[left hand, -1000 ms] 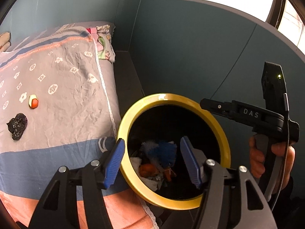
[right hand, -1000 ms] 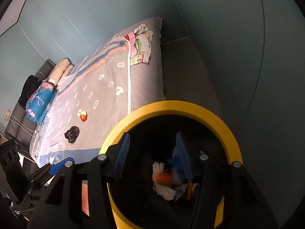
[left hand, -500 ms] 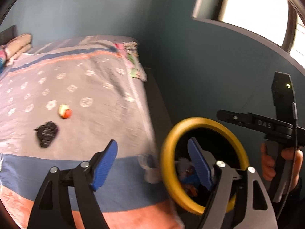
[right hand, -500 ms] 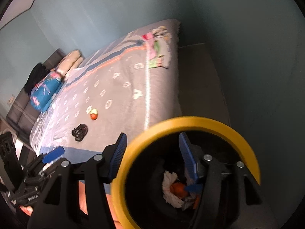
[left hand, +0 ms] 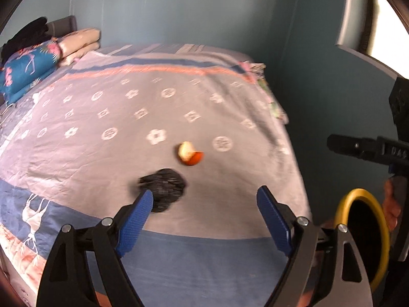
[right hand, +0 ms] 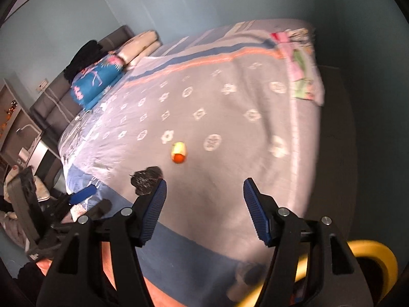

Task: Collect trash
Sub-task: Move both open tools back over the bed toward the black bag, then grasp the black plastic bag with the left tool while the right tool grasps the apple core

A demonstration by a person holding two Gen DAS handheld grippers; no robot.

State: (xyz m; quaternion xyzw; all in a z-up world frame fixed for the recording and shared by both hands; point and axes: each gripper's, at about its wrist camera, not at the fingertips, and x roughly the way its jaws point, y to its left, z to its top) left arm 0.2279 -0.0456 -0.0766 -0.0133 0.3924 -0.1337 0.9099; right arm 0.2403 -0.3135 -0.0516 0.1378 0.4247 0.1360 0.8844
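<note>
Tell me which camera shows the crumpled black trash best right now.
Left wrist: the black trash lies nearly whole on the bedspread, just ahead of the open left tongs. In the right wrist view it looks smaller, partly behind a fingertip.

The bed [left hand: 179, 102] was viewed from its foot by both wrist cameras, angled downward; the apple core [left hand: 189, 153] [right hand: 179, 152] was shared.

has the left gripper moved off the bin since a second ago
Yes. The left gripper has swung left, away from the yellow-rimmed bin, and now points at the black crumpled trash on the bed.
</note>
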